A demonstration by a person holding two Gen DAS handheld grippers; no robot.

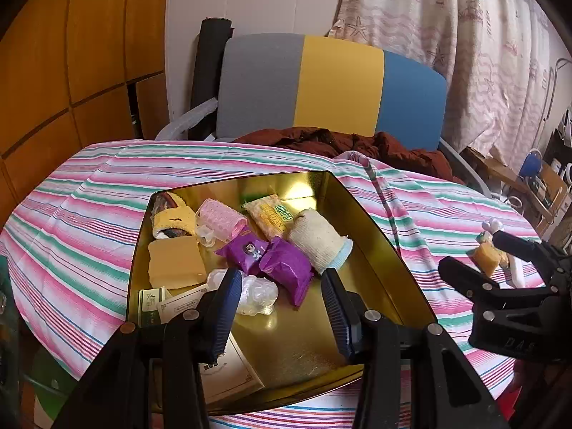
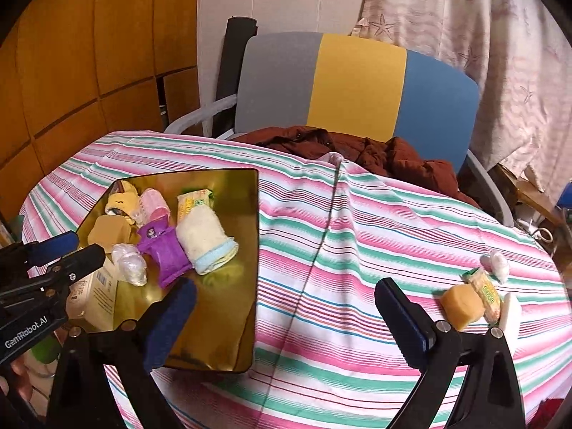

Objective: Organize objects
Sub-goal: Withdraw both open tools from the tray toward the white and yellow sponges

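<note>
A gold tray (image 1: 375, 250) is sitting on the table, on a striped cloth (image 2: 357, 214). Lots of little things are lying in the tray: a purple pack (image 1: 286, 268), a rolled sock (image 1: 320, 237), a pink roller (image 1: 221, 220), a yellow sponge (image 1: 175, 262), a snack bag (image 1: 271, 216) and a clear wrap (image 1: 255, 293). The left gripper (image 1: 279, 309) is hanging over the near part of the tray, and its jaws are standing wide with nothing in them. The right gripper (image 2: 286, 321) is hovering over the cloth beside the tray, and its jaws are wide and empty too. Well apart from the tray, by the right edge of the table, a small pile is waiting: a second sponge (image 2: 461, 305), a second snack bag (image 2: 484, 291) and some white bits (image 2: 498, 266). A chair (image 2: 357, 85) with a brown coat (image 2: 357, 146) is standing behind the table.
</note>
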